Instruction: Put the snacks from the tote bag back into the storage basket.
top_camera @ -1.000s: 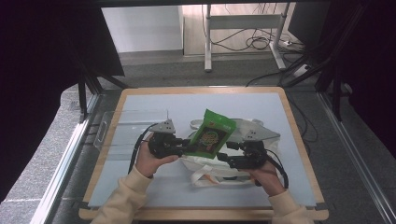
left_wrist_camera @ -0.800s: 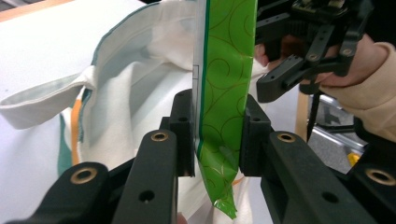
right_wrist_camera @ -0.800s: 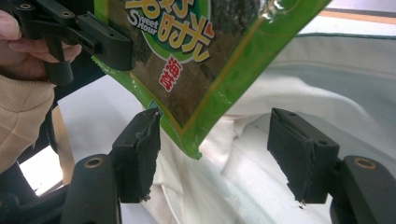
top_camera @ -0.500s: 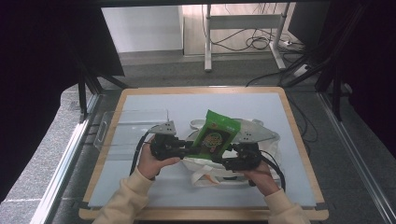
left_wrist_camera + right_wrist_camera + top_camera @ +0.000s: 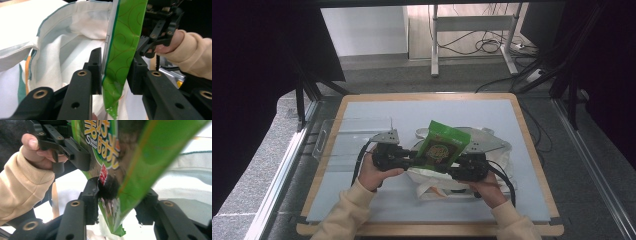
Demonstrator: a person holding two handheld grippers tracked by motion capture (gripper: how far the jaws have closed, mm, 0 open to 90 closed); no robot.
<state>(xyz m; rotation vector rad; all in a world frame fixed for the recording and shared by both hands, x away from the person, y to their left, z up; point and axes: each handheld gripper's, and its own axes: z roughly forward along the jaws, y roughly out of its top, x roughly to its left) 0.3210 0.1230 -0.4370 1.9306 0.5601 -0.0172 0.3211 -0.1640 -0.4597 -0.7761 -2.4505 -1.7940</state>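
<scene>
Since the earlier frames the right gripper (image 5: 460, 169) has just been closing, its jaws drawing in on the green snack bag (image 5: 441, 145) that stands between them, while the left gripper (image 5: 408, 158) has just been opening a little around the same bag; the bag itself has barely shifted from its place over the tote.

In the right gripper view the right gripper (image 5: 117, 202) has the green snack bag (image 5: 130, 160) pinched at its lower corner, one pad pressed on the printed face and the other behind the back panel, so it is grasping the bag. In the left gripper view the left gripper (image 5: 115, 72) brackets the bag's (image 5: 125, 42) other edge: the right pad touches the foil and the left pad lies along the pale seam, a loosening hold that I read as still just gripping. This looks like a handover, with the right side taking the weight before the left lets go.

The bag stands upright and tilted, held between the two grippers at the middle of the surface (image 5: 377, 112), directly above the mouth of the white tote bag (image 5: 437, 182), which lies slack on the near side. Holding it edge-down probably lets it slide into the opening. A clear tray (image 5: 332, 145) lies to the left, well apart.
</scene>
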